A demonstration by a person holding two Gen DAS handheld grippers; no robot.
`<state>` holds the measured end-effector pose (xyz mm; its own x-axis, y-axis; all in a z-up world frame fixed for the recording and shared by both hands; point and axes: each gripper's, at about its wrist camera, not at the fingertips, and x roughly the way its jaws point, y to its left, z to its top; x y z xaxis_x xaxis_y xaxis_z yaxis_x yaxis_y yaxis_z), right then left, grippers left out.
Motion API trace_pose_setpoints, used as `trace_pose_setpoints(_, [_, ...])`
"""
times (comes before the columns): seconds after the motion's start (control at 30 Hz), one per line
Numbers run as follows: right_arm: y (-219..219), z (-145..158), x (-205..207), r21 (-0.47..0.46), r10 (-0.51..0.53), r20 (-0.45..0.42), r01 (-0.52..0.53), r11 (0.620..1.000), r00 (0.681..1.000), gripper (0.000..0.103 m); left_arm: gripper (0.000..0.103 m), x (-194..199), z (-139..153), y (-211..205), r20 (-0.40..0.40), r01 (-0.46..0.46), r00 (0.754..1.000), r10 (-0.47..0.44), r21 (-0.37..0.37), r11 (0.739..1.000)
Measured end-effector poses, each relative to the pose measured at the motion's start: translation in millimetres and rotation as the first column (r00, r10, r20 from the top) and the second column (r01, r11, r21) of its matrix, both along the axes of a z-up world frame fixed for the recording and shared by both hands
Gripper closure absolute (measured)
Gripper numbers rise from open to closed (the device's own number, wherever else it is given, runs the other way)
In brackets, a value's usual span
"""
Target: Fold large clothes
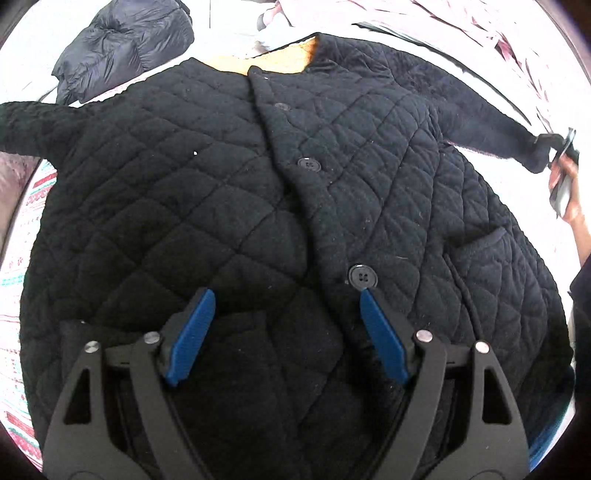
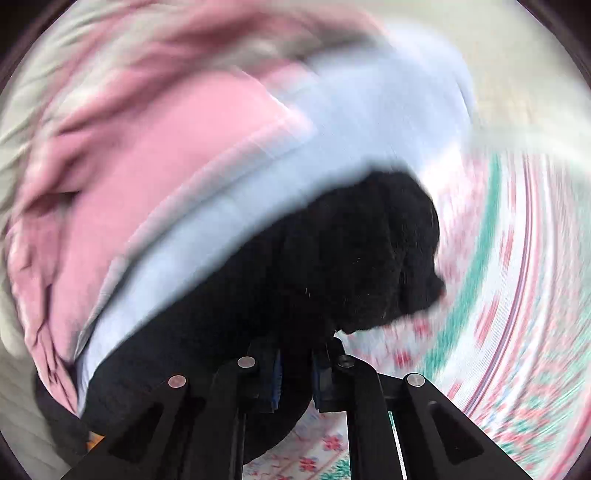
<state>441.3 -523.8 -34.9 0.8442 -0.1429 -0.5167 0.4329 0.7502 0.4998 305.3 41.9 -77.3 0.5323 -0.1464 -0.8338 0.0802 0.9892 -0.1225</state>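
Observation:
A large black quilted coat [image 1: 207, 177] lies spread front-up, buttoned, with a tan lining at the collar [image 1: 273, 61]. My left gripper [image 1: 286, 299] is open and empty, hovering over the coat's lower front, beside a button [image 1: 362, 276]. My right gripper [image 1: 565, 147] shows at the far right of the left wrist view, holding the end of the coat's sleeve [image 1: 491, 129]. In the right wrist view, which is blurred by motion, the right gripper [image 2: 297, 363] is shut on the black sleeve cuff [image 2: 354, 254].
A dark puffer jacket [image 1: 122, 44] lies at the back left. Pink and white clothes [image 1: 443, 18] lie at the back right, and show as pink cloth [image 2: 147, 147] and pale blue cloth [image 2: 369, 110]. A patterned red-and-green cover [image 2: 498, 295] lies under everything.

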Motion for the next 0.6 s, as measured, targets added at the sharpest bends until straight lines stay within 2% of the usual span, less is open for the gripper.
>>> trace_pose_setpoints(0.13, [28.6,85.9,5.5,-0.129,0.047,0.081,-0.036,0.991,0.996,0.092,0.022,0.9,5.8,13.9,0.001,-0.032,0.999,0.032,-0.011,0.999])
trace_pose_setpoints(0.2, [52.8,114.0,12.4,-0.219,0.052,0.098,-0.029,0.975,0.994,0.092,0.022,1.8,7.0,22.9,-0.003,-0.046,0.999,0.046,-0.021,0.999])
trace_pose_setpoints(0.23, [47.3,124.0,2.7,-0.248,0.052,0.107,-0.024,0.968,0.993,0.092,0.022,2.7,7.5,26.0,-0.007,-0.052,0.999,0.052,-0.023,0.998])
trace_pose_setpoints(0.27, [63.5,133.0,-0.6,-0.303,0.061,0.123,-0.021,0.953,0.991,0.092,0.022,3.3,8.9,31.3,-0.012,-0.062,0.998,0.062,-0.027,0.998])
trace_pose_setpoints(0.37, [101.8,144.3,-5.1,-0.414,0.081,0.100,-0.033,0.910,0.992,0.092,0.022,6.2,17.8,52.1,-0.011,-0.101,0.995,0.101,-0.054,0.993])
trace_pose_setpoints(0.43, [118.9,139.2,-6.1,-0.473,0.094,0.071,-0.050,0.880,0.993,0.092,0.022,8.1,24.5,66.1,-0.006,-0.131,0.991,0.131,-0.068,0.989])
trace_pose_setpoints(0.53, [164.2,143.6,-9.8,-0.581,0.127,0.071,-0.062,0.811,0.989,0.092,0.022,9.8,35.0,92.6,0.011,-0.191,0.981,0.192,-0.079,0.978])
trace_pose_setpoints(0.6, [217.4,157.8,-12.8,-0.650,0.200,0.103,-0.086,0.755,0.974,0.092,0.022,9.5,40.5,113.2,0.022,-0.238,0.970,0.241,-0.098,0.966])
